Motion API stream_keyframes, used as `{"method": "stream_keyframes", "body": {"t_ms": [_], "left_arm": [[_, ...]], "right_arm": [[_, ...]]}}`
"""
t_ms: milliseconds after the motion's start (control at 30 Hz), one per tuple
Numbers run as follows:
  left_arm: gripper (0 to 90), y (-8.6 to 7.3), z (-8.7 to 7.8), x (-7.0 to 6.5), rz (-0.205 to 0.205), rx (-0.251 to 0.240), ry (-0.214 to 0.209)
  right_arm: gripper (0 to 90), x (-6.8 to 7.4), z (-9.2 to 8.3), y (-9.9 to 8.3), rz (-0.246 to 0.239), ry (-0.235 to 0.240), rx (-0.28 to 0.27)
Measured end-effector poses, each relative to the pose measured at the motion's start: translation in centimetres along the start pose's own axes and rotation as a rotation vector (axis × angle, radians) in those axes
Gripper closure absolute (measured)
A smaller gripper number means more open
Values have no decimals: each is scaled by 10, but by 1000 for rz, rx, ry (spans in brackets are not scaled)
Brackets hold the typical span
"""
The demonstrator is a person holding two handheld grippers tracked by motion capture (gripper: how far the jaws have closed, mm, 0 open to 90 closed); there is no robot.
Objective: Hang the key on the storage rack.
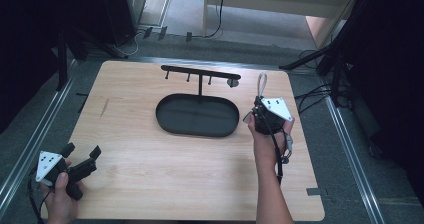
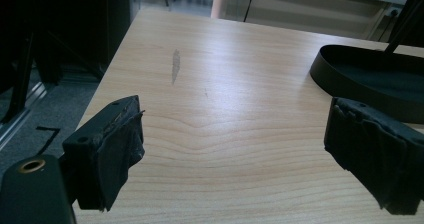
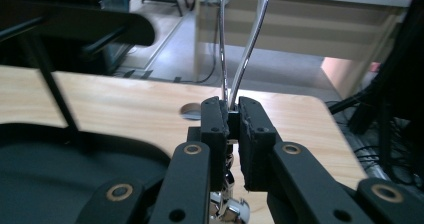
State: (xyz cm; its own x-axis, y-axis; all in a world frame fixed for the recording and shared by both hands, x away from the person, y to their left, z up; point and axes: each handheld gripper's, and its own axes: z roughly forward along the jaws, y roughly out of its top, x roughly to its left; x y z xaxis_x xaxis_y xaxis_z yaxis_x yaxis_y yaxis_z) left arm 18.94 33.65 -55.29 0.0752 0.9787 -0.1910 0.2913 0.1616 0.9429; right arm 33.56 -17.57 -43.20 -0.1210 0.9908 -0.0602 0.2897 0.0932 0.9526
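Note:
My right gripper (image 1: pixel 258 103) is shut on a thin silver metal loop (image 1: pixel 262 84) that stands up above its jaws, just right of the black oval tray (image 1: pixel 165 118). In the right gripper view the loop (image 3: pixel 243 44) rises from between the closed jaws of the gripper (image 3: pixel 231 115), and shiny metal parts (image 3: pixel 229 210) hang below them. A black T-shaped stand (image 1: pixel 200 74) with small hooks rises from the tray's far edge. My left gripper (image 1: pixel 82 152) rests at the table's near left corner, open and holding nothing (image 2: pixel 235 121).
The light wooden table (image 1: pixel 150 174) has a small grey round spot (image 1: pixel 232 82) near the stand's right end. Metal rails (image 1: pixel 350 149) run along both sides of the table. Cables and dark tripod legs (image 1: pixel 320 59) stand beyond the far right corner.

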Motion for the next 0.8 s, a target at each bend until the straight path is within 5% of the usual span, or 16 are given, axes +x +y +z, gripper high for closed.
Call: {"method": "stream_keyframes", "body": {"t_ms": [367,800], "left_arm": [[91,0,0,0,-3,0,-5],[91,0,0,1,-5,-1,-11]], "right_arm": [[833,46,0,-8,-83,86,-6],[833,62,20,-16,-63,91,53]]}}
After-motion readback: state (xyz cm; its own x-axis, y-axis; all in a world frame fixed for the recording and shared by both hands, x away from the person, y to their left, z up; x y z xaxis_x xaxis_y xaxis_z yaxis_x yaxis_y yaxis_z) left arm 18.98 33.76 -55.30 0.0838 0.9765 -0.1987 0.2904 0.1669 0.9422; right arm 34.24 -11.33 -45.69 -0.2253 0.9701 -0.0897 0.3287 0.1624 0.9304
